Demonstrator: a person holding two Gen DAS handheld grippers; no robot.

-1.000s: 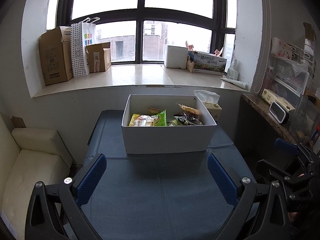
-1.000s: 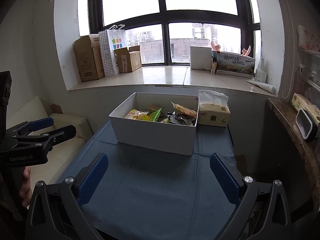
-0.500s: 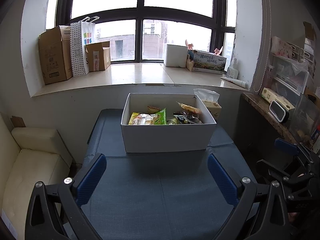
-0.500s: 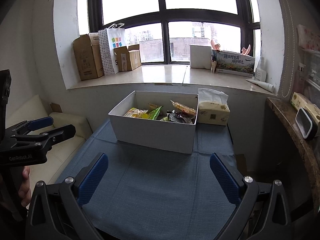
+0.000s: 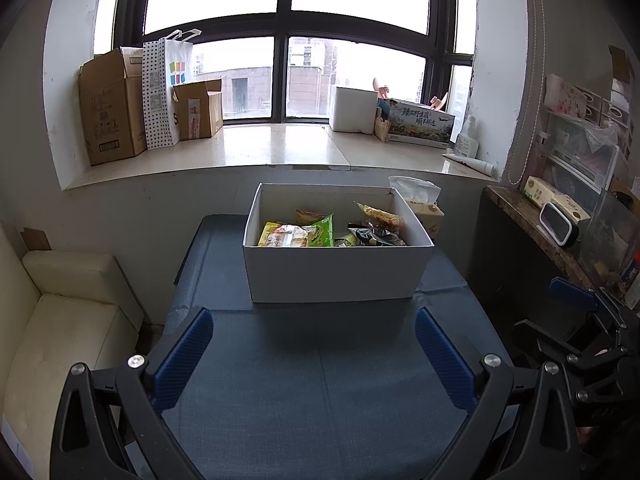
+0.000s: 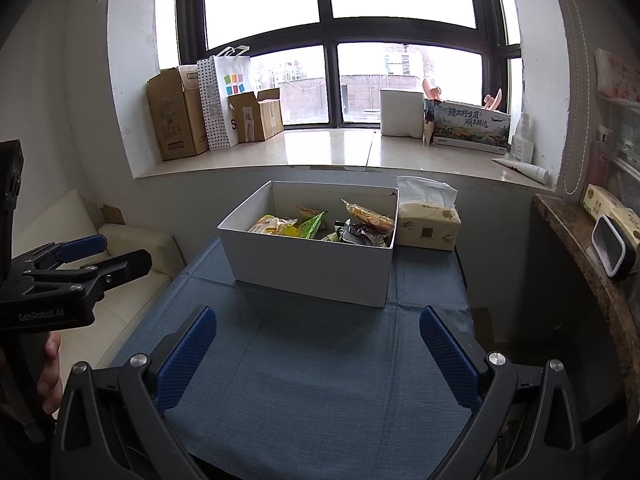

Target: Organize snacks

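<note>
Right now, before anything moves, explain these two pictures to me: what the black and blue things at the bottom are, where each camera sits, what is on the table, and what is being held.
There is no robot here. A person holds a pair of hand-held tongs in each hand, and each has a wide-angle camera looking forward along its two blue-padded fingers. One picture comes from the left tongs, the other from the right tongs. Both stand open and hold nothing. In the right view, the left tongs show from the side at the left edge.

On the blue cloth-covered table stands an open white cardboard box filled with assorted packaged snacks. A pale yellow soft tissue pack sits beside the box, on its right.
</note>
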